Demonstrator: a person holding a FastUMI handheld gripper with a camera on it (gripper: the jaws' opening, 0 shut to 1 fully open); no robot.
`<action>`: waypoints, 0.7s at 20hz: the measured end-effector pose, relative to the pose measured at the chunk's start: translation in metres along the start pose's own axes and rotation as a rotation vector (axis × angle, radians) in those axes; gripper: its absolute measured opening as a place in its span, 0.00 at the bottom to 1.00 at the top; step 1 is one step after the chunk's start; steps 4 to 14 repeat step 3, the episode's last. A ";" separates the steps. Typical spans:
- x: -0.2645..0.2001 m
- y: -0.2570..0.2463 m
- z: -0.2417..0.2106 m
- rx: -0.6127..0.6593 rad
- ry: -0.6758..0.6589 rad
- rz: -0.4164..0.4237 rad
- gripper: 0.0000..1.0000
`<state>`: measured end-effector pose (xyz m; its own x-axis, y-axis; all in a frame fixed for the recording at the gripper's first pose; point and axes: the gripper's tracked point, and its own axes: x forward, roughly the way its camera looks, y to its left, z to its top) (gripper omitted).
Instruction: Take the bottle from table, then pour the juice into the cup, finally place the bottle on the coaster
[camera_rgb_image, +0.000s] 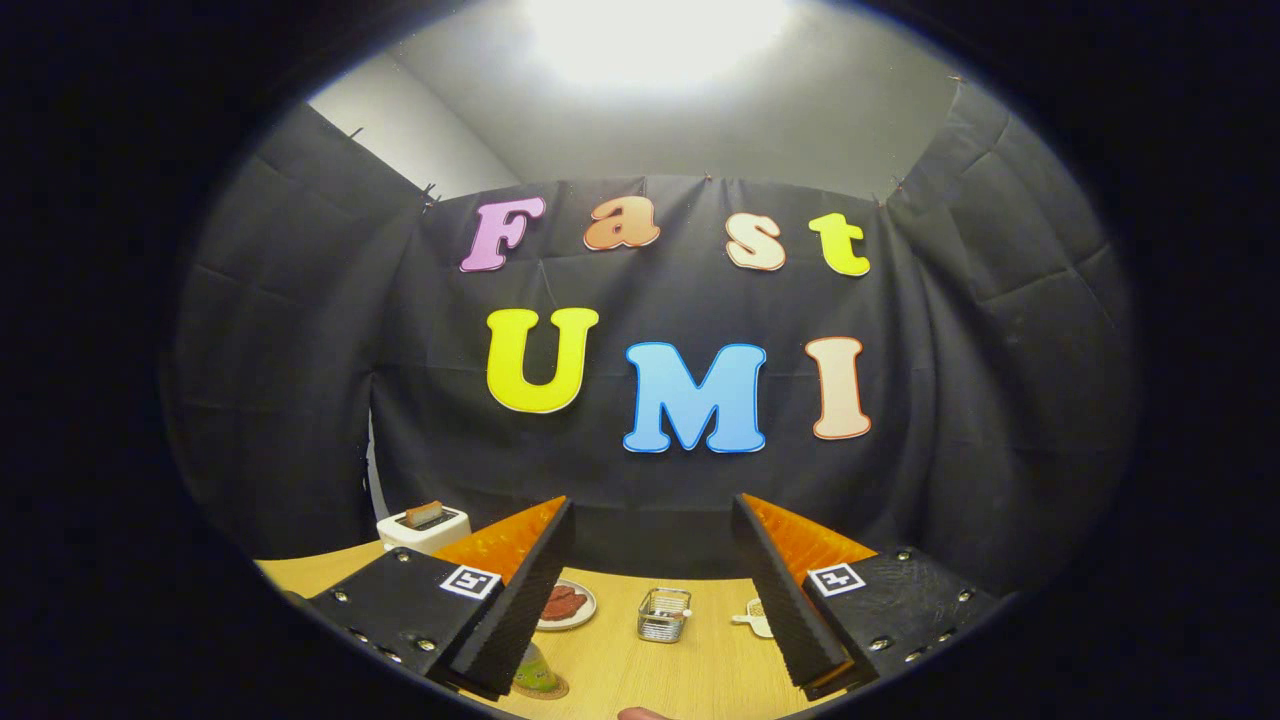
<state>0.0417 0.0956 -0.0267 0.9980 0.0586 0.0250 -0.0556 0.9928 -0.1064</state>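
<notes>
Fingers (650, 600) spread wide, gripping nothing, wire basket (664, 614) on table (610, 670) between them, toaster (424, 527) beyond

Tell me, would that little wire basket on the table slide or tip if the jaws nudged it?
The wire basket looks open-meshed and thin, so probably light and apt to slide on the smooth wooden table. It sits low and squarish, so tipping seems unlikely. The wire may bend if squeezed. The gripper hangs open above it, jaws touching nothing.
</notes>
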 end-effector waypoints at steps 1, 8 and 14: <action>-0.002 -0.004 -0.002 -0.014 -0.004 -0.002 0.96; -0.007 -0.010 -0.012 -0.026 0.000 0.001 0.96; -0.007 -0.010 -0.012 -0.026 0.000 0.001 0.96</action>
